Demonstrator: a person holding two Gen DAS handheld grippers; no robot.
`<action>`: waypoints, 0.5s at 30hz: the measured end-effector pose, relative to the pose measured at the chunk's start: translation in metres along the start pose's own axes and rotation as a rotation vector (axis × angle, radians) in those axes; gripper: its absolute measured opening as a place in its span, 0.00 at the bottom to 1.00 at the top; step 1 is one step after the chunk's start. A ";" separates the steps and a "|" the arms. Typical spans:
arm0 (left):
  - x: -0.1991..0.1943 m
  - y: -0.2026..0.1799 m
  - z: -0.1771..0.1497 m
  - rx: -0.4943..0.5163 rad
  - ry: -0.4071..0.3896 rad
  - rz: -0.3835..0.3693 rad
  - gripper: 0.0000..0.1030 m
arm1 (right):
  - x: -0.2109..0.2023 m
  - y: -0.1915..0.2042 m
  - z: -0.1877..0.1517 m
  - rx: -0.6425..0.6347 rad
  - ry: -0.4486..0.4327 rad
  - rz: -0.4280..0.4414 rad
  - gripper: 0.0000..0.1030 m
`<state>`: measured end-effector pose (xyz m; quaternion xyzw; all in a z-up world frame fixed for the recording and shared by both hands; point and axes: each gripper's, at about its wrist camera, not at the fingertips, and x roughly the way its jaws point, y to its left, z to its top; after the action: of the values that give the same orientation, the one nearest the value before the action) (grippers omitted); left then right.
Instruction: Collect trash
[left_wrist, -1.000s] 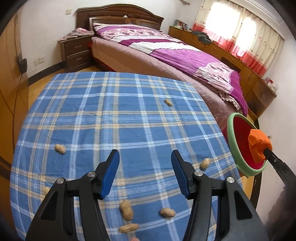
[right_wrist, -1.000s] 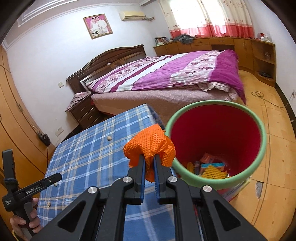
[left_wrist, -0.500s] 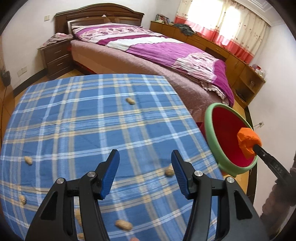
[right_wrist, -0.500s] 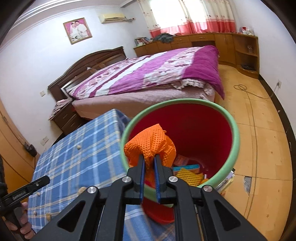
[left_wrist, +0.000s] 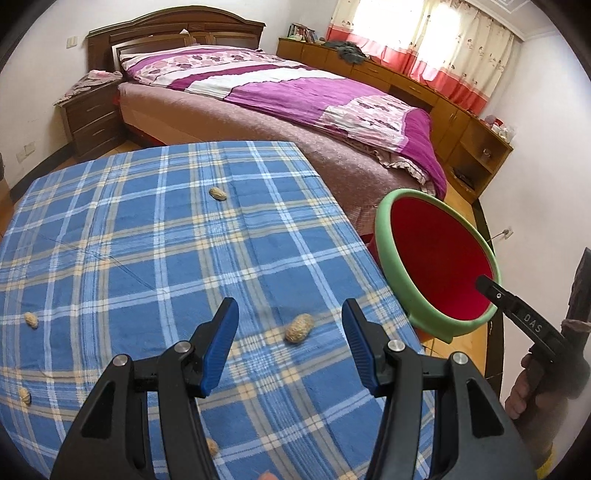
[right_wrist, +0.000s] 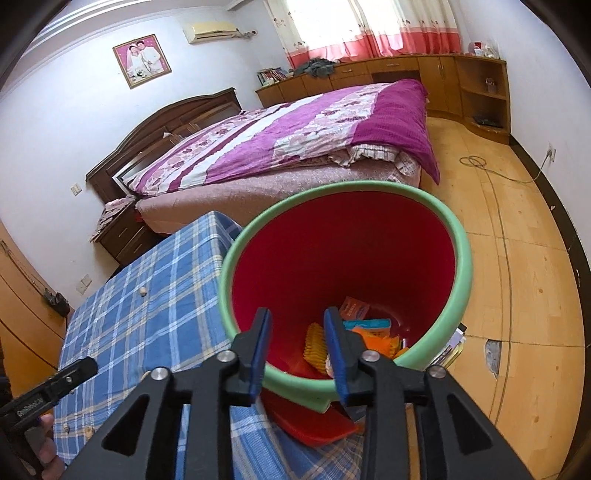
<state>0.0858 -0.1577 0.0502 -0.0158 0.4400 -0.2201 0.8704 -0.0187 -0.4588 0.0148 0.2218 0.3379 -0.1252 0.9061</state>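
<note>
**Right gripper opening over bin; left gripper released above peanut**

The right gripper (right_wrist: 297, 325) is positioned over the mouth of the red bin with the green rim (right_wrist: 466, 258). Its jaws are opening, and nothing is seen between them. At the bottom of the bin, collected trash is observed: orange mesh pieces (right_wrist: 376, 341), a yellow piece (right_wrist: 314, 343) and small printed packets (right_wrist: 355, 308). The bin is placed on the floor just beside the edge of the counter (right_wrist: 147, 325), which is covered with a blue plaid cloth.

The left gripper (left_wrist: 290, 314) is held released above the counter (left_wrist: 147, 258), its blue pads well apart and nothing clamped. One peanut (left_wrist: 299, 328) lies on the cloth in line with the gap between the pads, not touched by them. Further peanuts are noted: one toward the far side of the counter (left_wrist: 217, 193), two near the left edge (left_wrist: 31, 319) (left_wrist: 24, 396) and one near the bottom of the view (left_wrist: 211, 446).

A hand (left_wrist: 524, 387) is seen gripping the right gripper's handle. A bed (left_wrist: 295, 96) stands behind the counter.
</note>
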 end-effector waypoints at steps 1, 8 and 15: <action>-0.001 -0.001 -0.001 0.002 -0.001 -0.001 0.56 | -0.004 0.003 -0.001 -0.006 -0.006 0.003 0.41; -0.012 -0.007 -0.011 0.028 -0.017 -0.006 0.56 | -0.038 0.030 -0.013 -0.047 -0.042 0.024 0.64; -0.026 -0.008 -0.021 0.029 -0.049 0.003 0.56 | -0.061 0.057 -0.032 -0.095 -0.056 0.042 0.75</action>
<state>0.0531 -0.1511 0.0593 -0.0078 0.4153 -0.2249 0.8814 -0.0605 -0.3890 0.0518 0.1820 0.3134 -0.0958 0.9271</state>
